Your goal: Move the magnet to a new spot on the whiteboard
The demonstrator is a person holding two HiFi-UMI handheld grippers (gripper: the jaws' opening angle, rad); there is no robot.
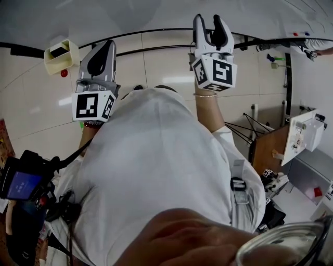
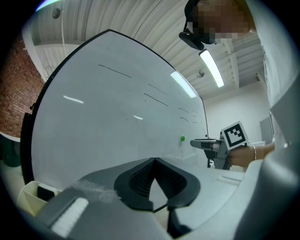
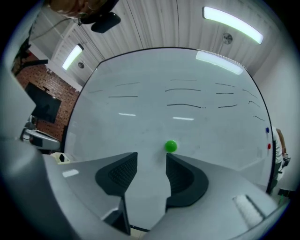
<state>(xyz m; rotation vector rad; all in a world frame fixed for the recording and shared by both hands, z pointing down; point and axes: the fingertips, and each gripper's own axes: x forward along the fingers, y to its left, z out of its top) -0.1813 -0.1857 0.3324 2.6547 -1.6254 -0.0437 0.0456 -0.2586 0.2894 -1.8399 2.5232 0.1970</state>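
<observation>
A small round green magnet (image 3: 171,146) sticks on the whiteboard (image 3: 187,84). My right gripper (image 3: 152,155) is open and close to the board, and the magnet sits just beyond the tip of its right-hand jaw, not between the jaws. From the left gripper view the magnet (image 2: 182,138) shows a little ahead of the right gripper (image 2: 206,143). My left gripper (image 2: 153,161) is shut on nothing and points at bare board (image 2: 103,122). In the head view the right gripper (image 1: 208,21) is raised at the board (image 1: 156,15) and hides the magnet; the left gripper (image 1: 108,45) is lower and to the left.
A cream holder (image 1: 61,56) with an eraser hangs at the board's left, a red magnet (image 1: 63,73) under it. Red (image 3: 268,146) and blue (image 3: 267,130) magnets sit near the board's right edge. A wooden desk (image 1: 270,145) stands to the right.
</observation>
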